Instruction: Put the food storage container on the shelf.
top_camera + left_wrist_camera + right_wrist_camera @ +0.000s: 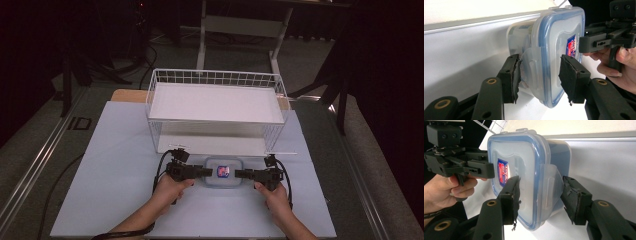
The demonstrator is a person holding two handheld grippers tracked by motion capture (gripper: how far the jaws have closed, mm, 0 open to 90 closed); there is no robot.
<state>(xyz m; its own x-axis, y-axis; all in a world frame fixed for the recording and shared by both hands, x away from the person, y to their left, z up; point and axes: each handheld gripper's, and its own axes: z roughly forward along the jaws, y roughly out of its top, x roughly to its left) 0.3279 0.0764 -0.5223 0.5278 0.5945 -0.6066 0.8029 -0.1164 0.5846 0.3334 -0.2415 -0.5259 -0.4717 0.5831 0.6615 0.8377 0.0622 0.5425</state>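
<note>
The box (pixel 223 173) sits on the table (pixel 115 165), lid on, between the two hand-held grippers and just in front of the wire basket (pixel 216 107). The left hand-held gripper (pixel 539 75) stands half open, its jaws straddling the side latch (pixel 530 66) on its end, pads not yet pressing. The right hand-held gripper (pixel 541 193) does the same at the opposite latch (pixel 550 188). Both approaches look done; closing on the latches, and whatever follows with the box, is left.
</note>
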